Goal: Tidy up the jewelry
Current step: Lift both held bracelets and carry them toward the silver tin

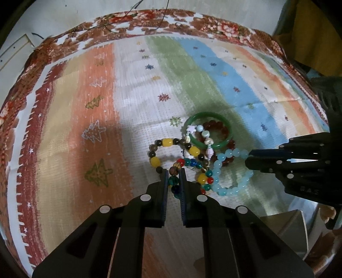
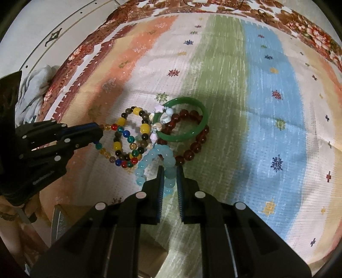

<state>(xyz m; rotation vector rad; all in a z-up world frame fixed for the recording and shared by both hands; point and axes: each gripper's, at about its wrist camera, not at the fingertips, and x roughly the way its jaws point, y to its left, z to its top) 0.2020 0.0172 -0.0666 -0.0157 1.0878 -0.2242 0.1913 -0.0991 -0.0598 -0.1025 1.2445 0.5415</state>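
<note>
Your left claw (image 1: 173, 171) is clamped on the multicolored bead bracelet (image 1: 174, 180), your right claw (image 2: 170, 171) on the pale blue bracelet (image 2: 168, 181), ready to pull the tangled pile apart.

1. Striped cloth (image 1: 132, 89) in orange, white, green and blue bands, filling most of both frames.
2. Floral brown border (image 1: 213, 25) along the top edge.
3. Pale wall (image 1: 64, 17) at upper left.
</note>
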